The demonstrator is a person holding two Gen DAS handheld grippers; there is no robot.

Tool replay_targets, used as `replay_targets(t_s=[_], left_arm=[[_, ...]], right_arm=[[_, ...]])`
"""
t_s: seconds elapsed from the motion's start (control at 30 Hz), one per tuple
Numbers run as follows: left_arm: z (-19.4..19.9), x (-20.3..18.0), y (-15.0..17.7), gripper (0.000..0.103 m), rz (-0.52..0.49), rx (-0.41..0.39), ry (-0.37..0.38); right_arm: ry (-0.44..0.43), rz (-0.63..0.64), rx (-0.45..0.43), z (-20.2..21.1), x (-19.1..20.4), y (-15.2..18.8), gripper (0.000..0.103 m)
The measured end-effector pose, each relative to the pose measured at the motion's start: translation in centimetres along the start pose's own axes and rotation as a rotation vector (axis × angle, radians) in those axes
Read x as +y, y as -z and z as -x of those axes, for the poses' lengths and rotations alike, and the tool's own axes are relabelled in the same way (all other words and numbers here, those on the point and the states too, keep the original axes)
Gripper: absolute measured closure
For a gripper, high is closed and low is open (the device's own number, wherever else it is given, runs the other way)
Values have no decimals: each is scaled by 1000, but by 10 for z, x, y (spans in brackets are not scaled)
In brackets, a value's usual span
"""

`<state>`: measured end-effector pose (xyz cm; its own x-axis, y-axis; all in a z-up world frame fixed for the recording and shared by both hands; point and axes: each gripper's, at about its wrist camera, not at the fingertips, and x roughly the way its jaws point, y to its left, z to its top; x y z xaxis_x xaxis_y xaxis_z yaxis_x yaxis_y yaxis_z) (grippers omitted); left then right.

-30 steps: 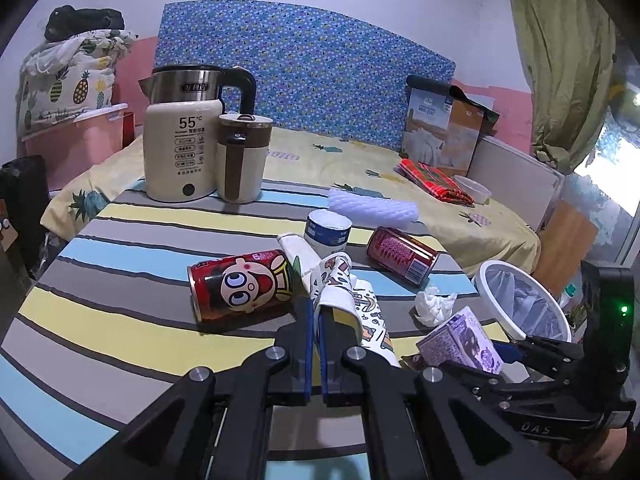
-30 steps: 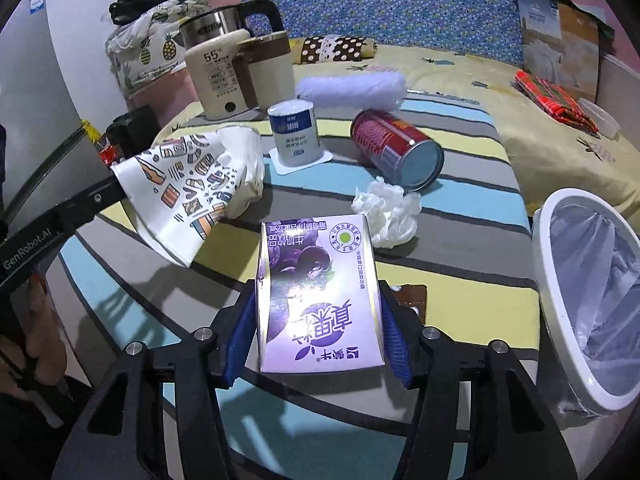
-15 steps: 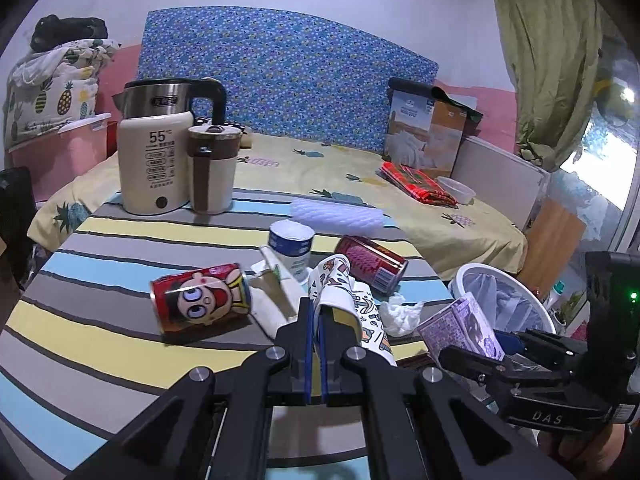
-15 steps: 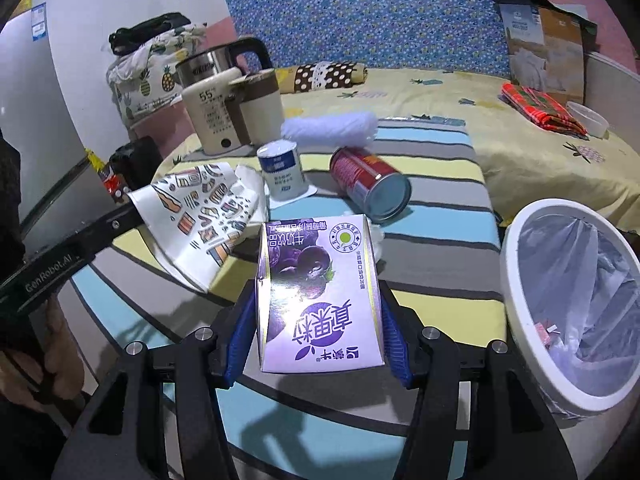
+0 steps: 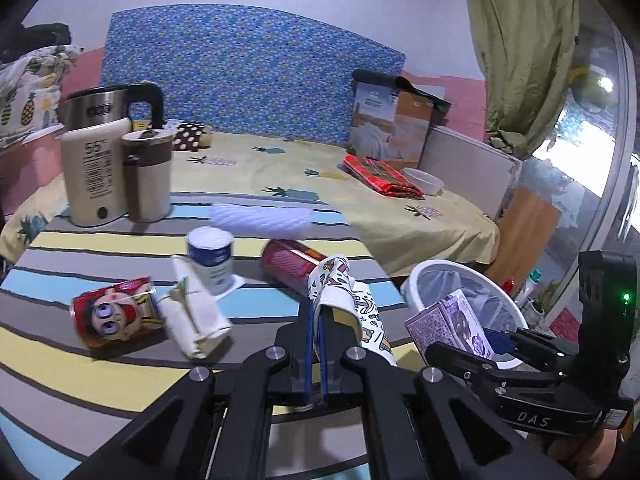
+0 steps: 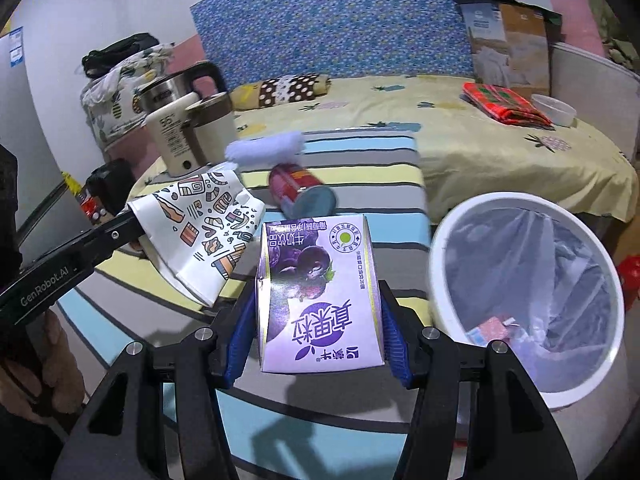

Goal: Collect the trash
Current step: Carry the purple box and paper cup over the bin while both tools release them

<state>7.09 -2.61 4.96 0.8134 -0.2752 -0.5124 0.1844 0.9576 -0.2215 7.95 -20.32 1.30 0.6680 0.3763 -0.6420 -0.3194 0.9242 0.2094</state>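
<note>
A bed (image 5: 320,176) with a pineapple-print sheet is seen behind the striped bench (image 5: 80,364) in both views. The white bin (image 6: 472,248), lined with a clear bag, is stood beside the bench's right end; only in the right wrist view is its inside shown, where a few scraps of packaging (image 6: 492,328) are seen at the bottom. An electric kettle (image 5: 94,160) and a brown-and-cream lidded cup (image 5: 148,176) are placed together, side by side, at the bench's far left.

Only in the left wrist view are the cartoon-face red can (image 5: 116,320), lying on its side, the folded cream wrapper (image 5: 192,320) just beside it, and the small blue-and-white tub (image 5: 212,256) shown. A second red can (image 6: 296,188) and a white foam roll (image 6: 264,146) are seen in both.

The right claw (image 6: 320,332) is held spread around a purple milk carton (image 6: 320,292), which is gripped by its sides above the bench edge, near the bin. The left claw (image 5: 316,344) is pressed together on the rim of a crushed patterned paper cup (image 5: 344,300), which is held off the bench.
</note>
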Motion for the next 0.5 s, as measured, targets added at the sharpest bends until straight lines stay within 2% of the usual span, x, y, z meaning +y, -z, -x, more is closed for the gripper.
replay_targets(t_s=[0.5], left_arm=[[-35, -52, 3, 101, -48, 38, 87]], right_arm=[[95, -88, -34, 19, -54, 3, 45]])
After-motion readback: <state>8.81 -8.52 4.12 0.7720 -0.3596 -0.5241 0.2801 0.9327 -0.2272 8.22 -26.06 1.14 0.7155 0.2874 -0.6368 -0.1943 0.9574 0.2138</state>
